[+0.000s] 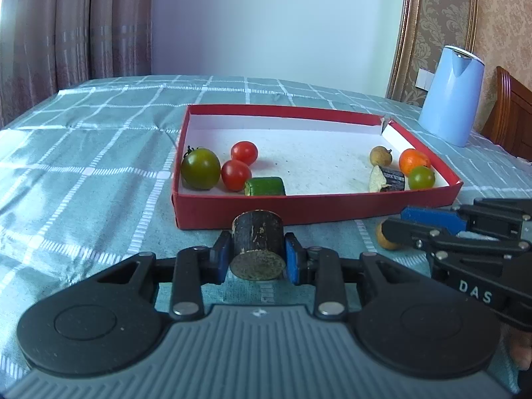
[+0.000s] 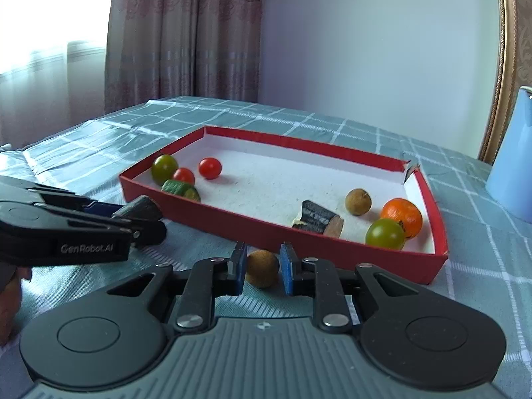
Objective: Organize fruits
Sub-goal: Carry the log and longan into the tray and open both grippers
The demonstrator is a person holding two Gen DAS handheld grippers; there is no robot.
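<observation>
My left gripper (image 1: 257, 254) is shut on a dark round chunk (image 1: 257, 242), held just in front of the red tray (image 1: 299, 206). It also shows in the right wrist view (image 2: 141, 209). My right gripper (image 2: 262, 266) has its pads around a brown longan (image 2: 262, 267) on the cloth in front of the tray (image 2: 232, 214), with small gaps at each side. In the tray lie a green tomato (image 1: 200, 168), two red tomatoes (image 1: 244, 152), a cucumber piece (image 1: 265, 186), a longan (image 1: 380, 155), a dark piece (image 1: 387, 179), an orange (image 1: 414, 160) and a small green tomato (image 1: 421, 177).
A blue jug (image 1: 450, 94) stands at the back right of the checked tablecloth (image 1: 83, 166). A wooden chair (image 1: 512, 113) is behind it. Curtains hang at the back left.
</observation>
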